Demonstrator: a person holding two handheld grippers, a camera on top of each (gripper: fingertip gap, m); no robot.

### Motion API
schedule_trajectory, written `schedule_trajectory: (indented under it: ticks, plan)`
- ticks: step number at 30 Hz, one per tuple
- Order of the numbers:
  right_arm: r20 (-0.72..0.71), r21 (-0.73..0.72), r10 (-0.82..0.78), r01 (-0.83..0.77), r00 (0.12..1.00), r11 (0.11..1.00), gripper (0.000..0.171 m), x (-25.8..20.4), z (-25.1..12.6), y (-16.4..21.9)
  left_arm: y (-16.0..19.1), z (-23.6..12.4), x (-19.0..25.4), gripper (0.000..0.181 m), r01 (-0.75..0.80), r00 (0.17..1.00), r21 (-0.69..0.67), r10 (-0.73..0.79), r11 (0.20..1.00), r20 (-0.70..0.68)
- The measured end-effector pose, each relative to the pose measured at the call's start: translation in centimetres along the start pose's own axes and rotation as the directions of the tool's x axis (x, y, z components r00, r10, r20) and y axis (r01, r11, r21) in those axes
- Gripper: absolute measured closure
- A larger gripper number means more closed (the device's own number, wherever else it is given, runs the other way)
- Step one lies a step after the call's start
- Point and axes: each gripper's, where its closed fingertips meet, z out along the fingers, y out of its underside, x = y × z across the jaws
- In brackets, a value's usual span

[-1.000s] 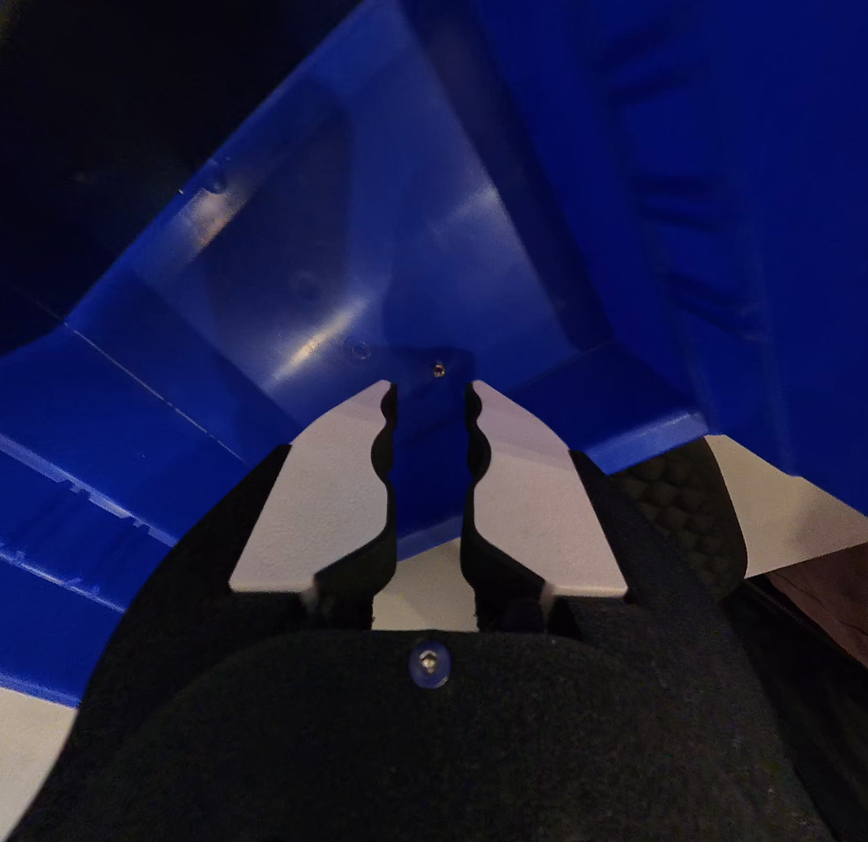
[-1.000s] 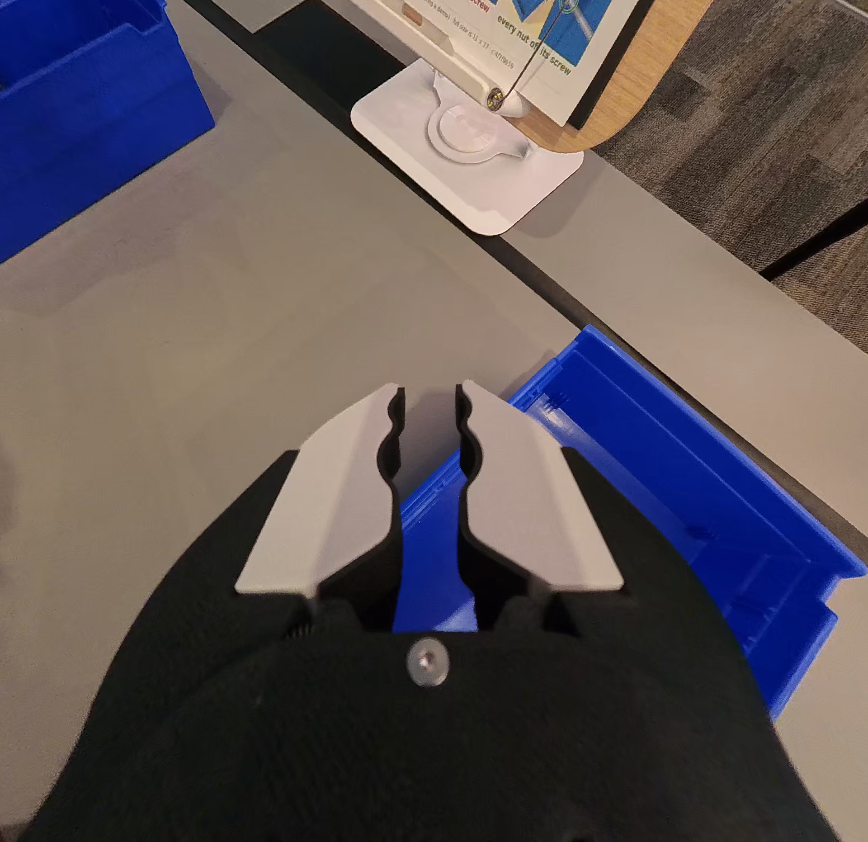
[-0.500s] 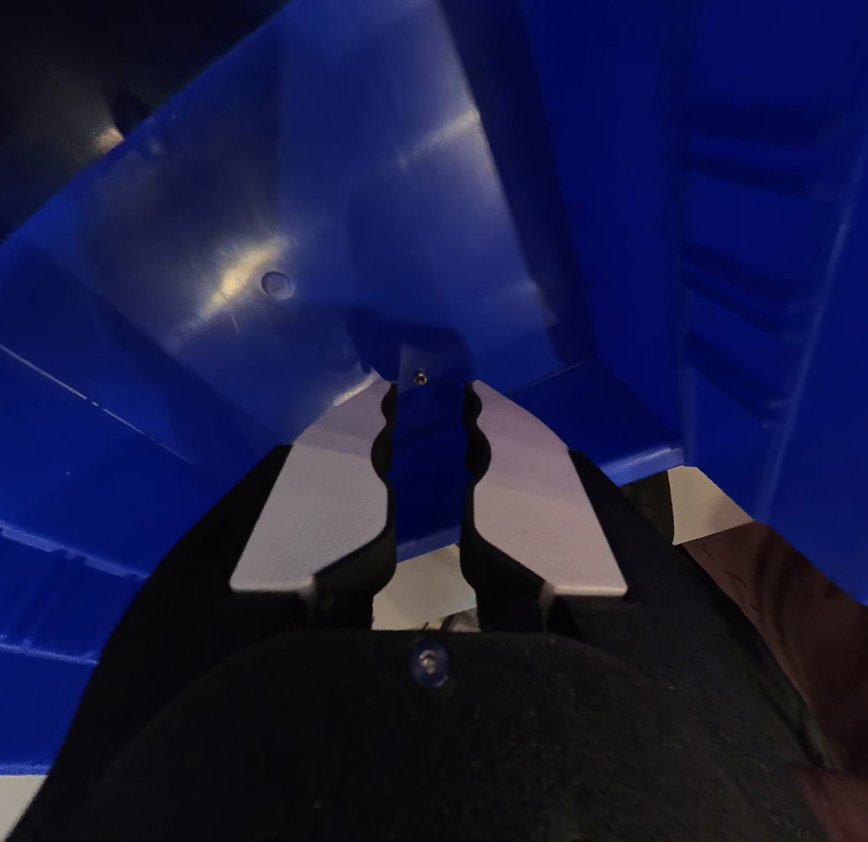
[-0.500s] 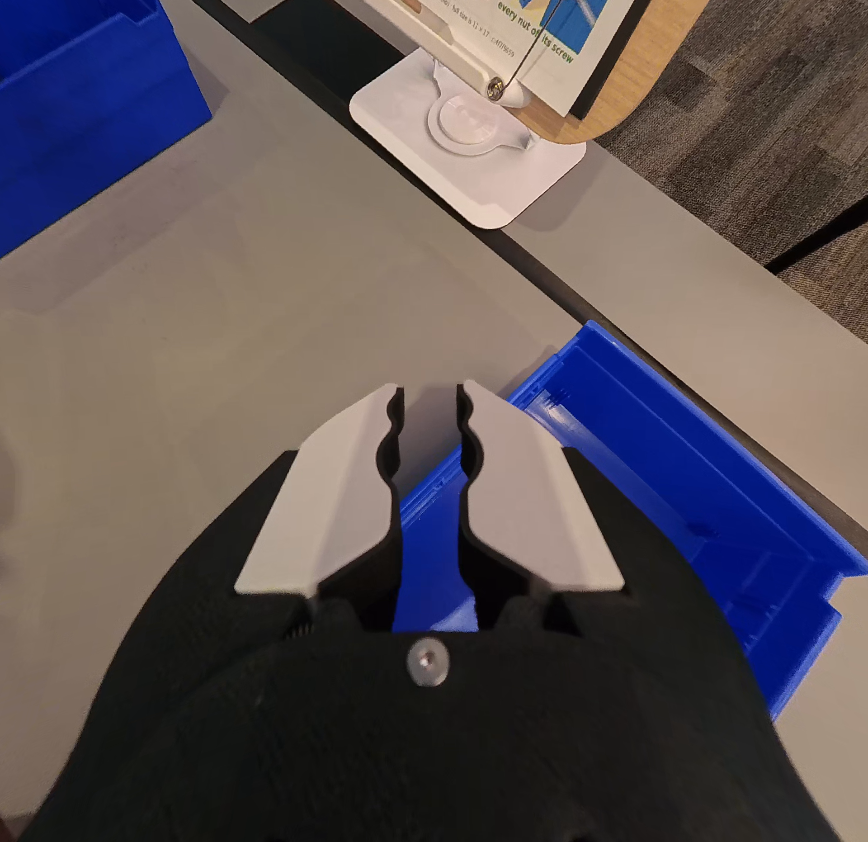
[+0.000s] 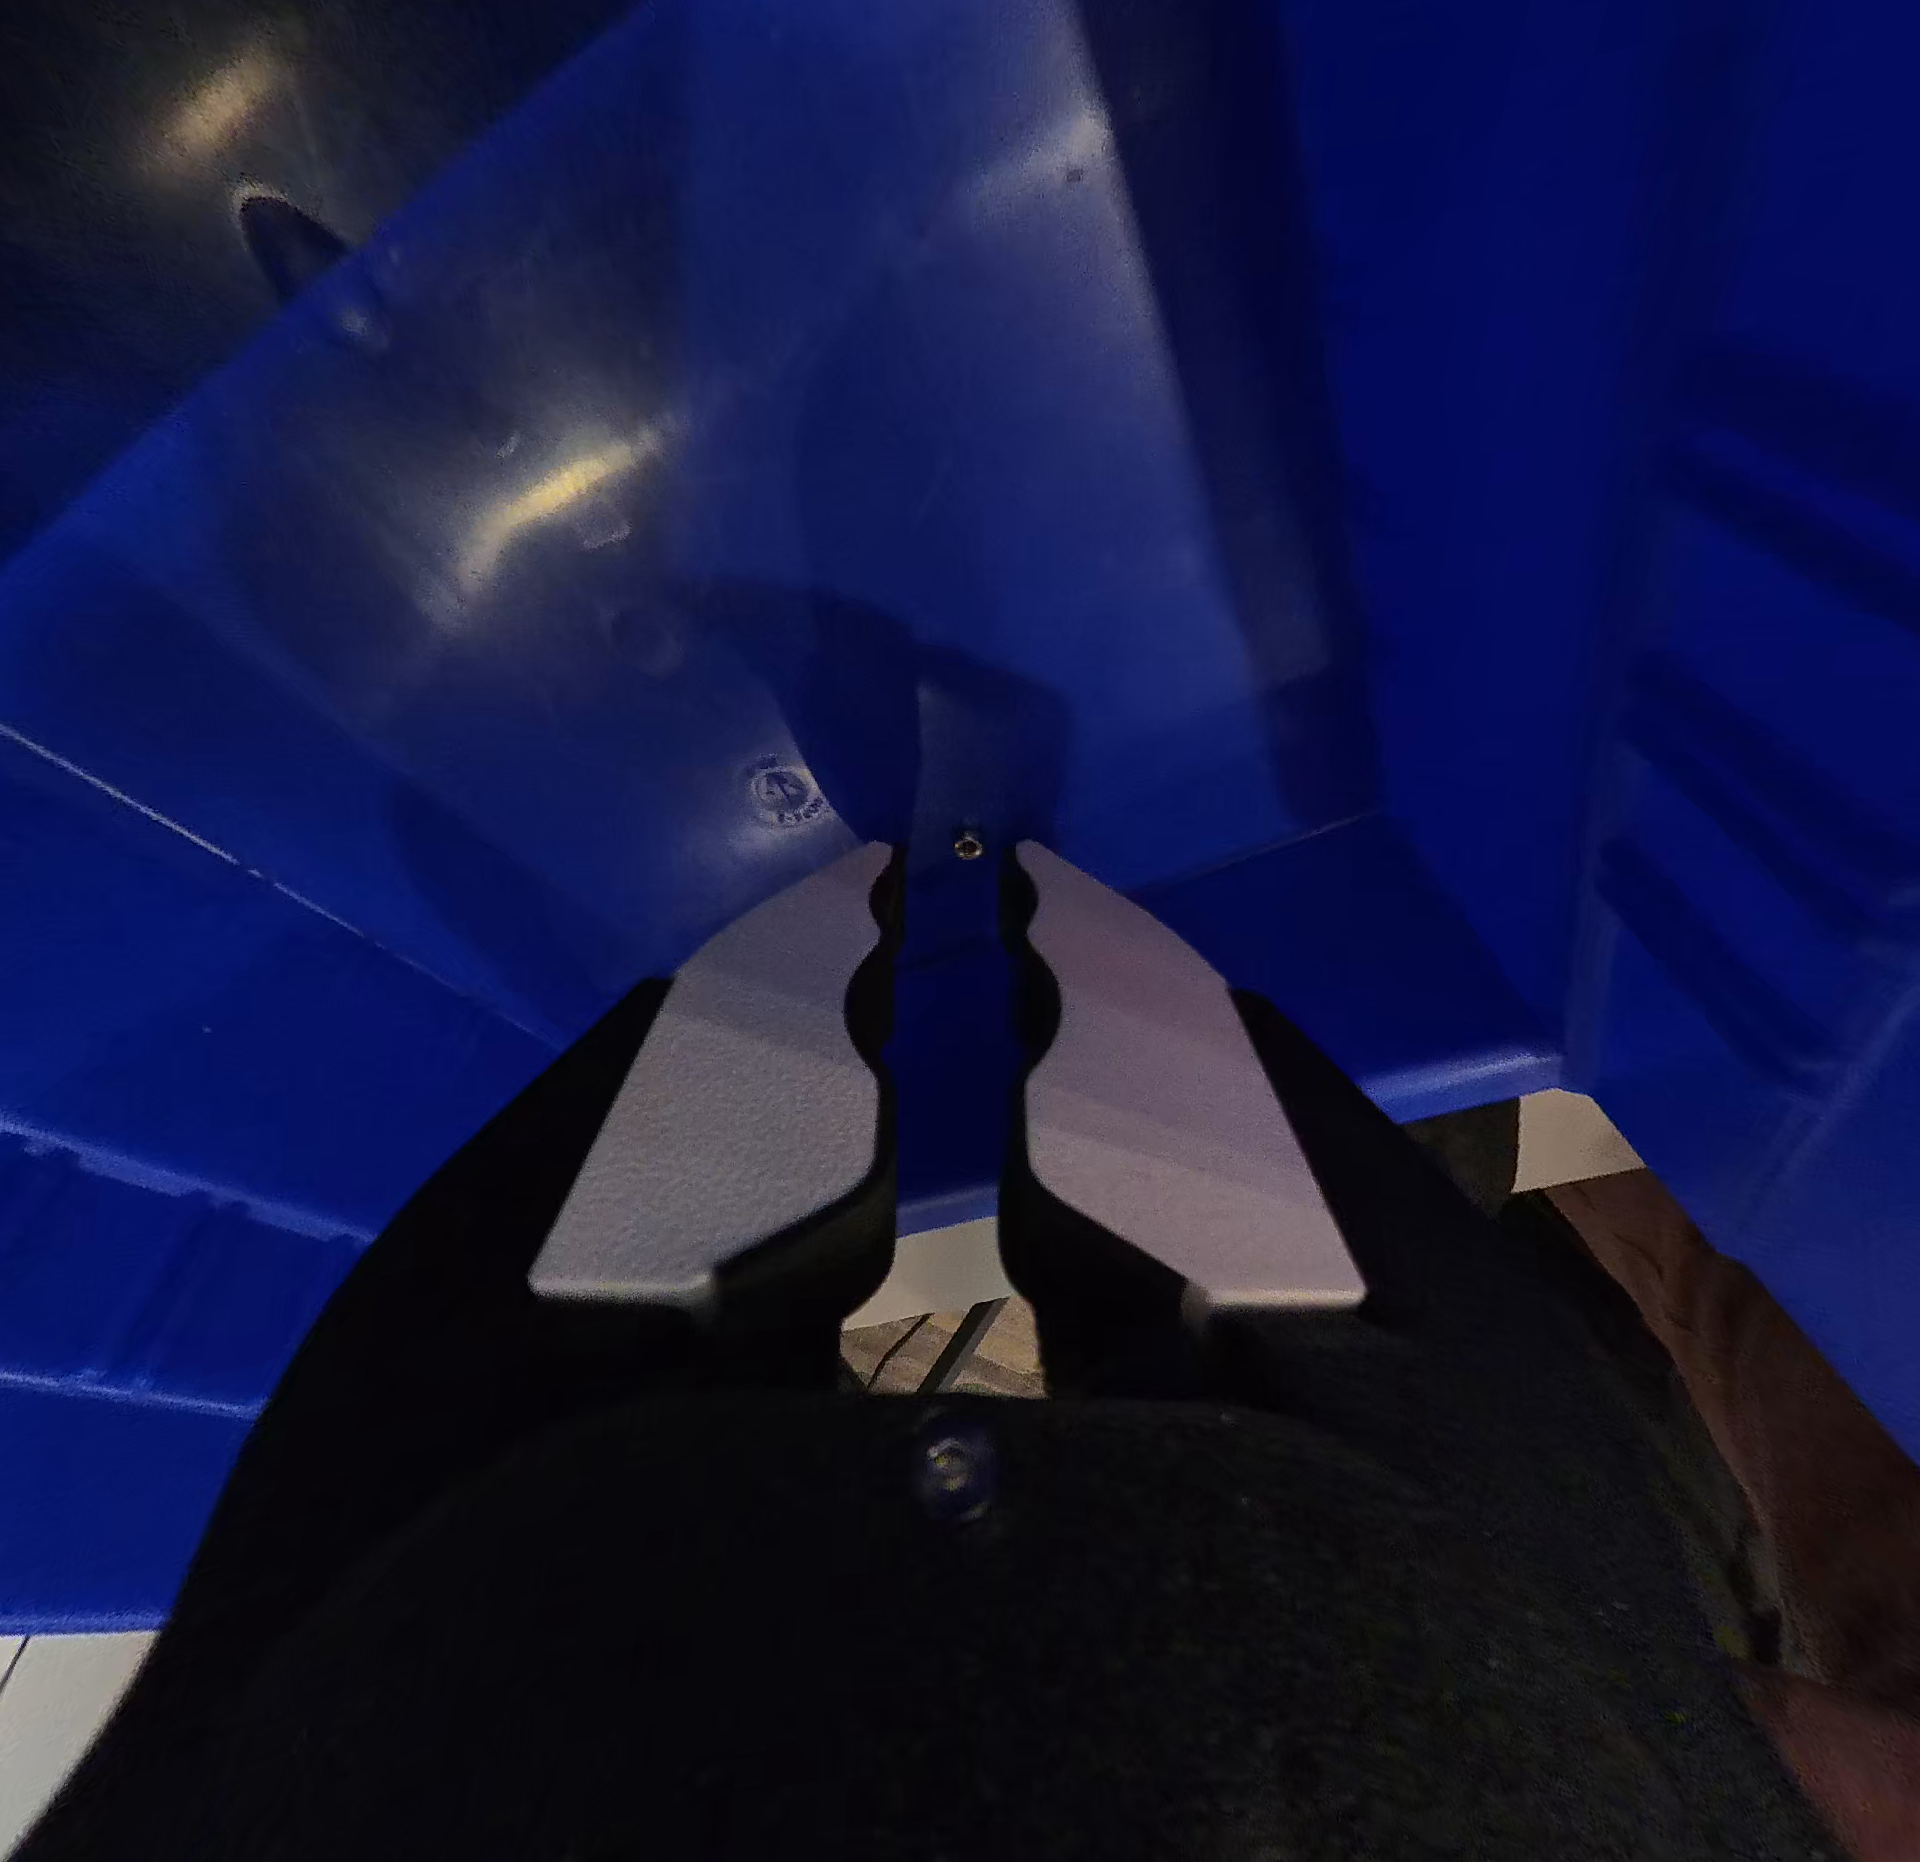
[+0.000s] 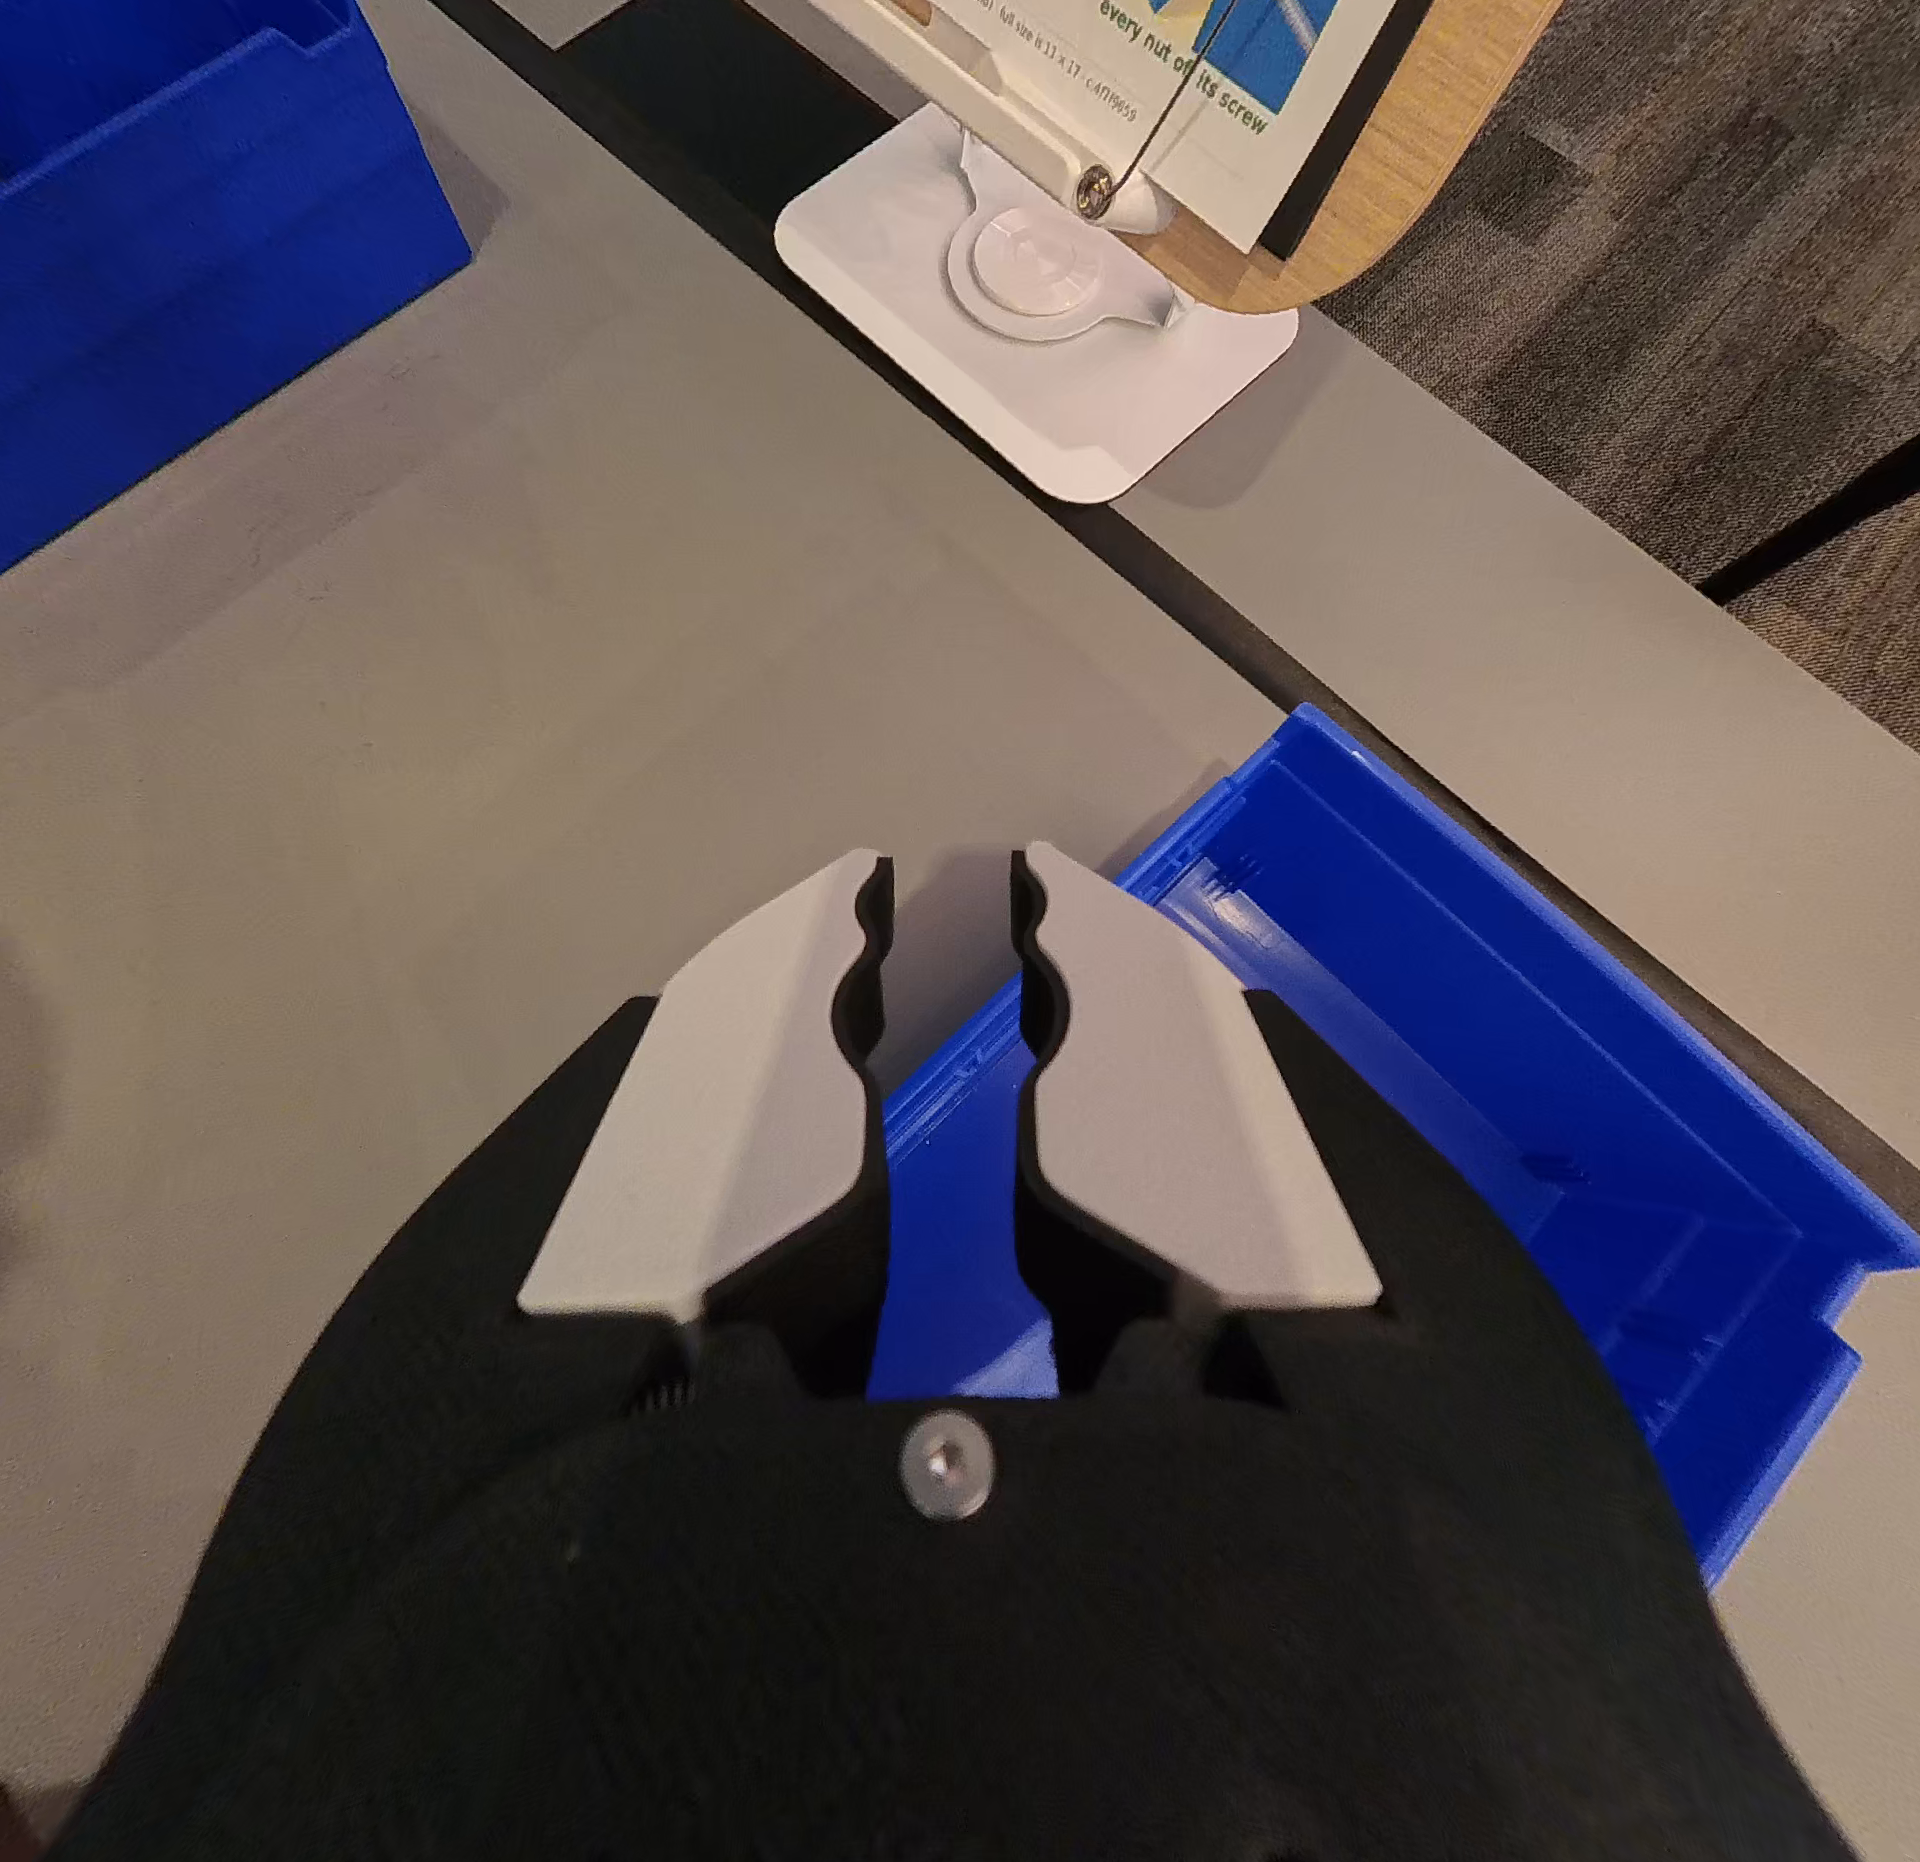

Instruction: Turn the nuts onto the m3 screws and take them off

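Note:
In the left wrist view my left gripper (image 5: 954, 848) is open and reaches deep into a blue plastic bin (image 5: 727, 462). A tiny metal piece, a nut or a screw head (image 5: 967, 844), lies on the bin floor right between the fingertips. I cannot tell whether the fingers touch it. In the right wrist view my right gripper (image 6: 952, 856) is open and empty. It hovers above the grey table (image 6: 520, 669), over the near left corner of a second, shallow blue bin (image 6: 1507, 1116).
Another blue bin (image 6: 187, 202) stands at the far left of the table. A white stand (image 6: 1039, 358) holding a printed sheet sits at the far edge, with carpet floor beyond. The left bin's ribbed wall (image 5: 1714, 669) rises close on the right. About 55 cm separates my left fingertips from my right.
My left gripper has pushed deeper into the bin, and the small metal piece has come in between its fingertips. The right gripper has drifted only slightly.

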Motion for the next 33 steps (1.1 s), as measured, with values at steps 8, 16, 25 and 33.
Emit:
schedule_trajectory:
  ticks: [8, 16, 25, 33]
  plan:
    - [0.001, 0.000, -0.001, 0.001, 1.000, 1.000, 0.149, 0.0, 0.0, 0.0, -0.1, 0.1, -0.2, 0.169, 0.003, 0.999, -0.005, -0.003, 1.000, 0.032]
    - [0.006, -0.008, -0.006, 0.006, 1.000, 1.000, 0.149, -0.2, 0.2, 0.0, -0.2, 0.1, -0.2, 0.176, -0.004, 1.000, 0.009, 0.004, 1.000, 0.023]
    - [0.008, -0.009, 0.001, -0.001, 1.000, 1.000, 0.149, 0.0, 0.3, 0.1, -0.6, -0.7, -0.7, 0.176, -0.007, 1.000, 0.069, 0.006, 0.998, 0.015]
    - [0.005, -0.012, 0.003, -0.003, 1.000, 1.000, 0.149, 0.2, 0.3, 0.2, -0.3, -6.0, 0.1, 0.176, -0.033, 0.999, 0.237, 0.043, 0.971, -0.034]
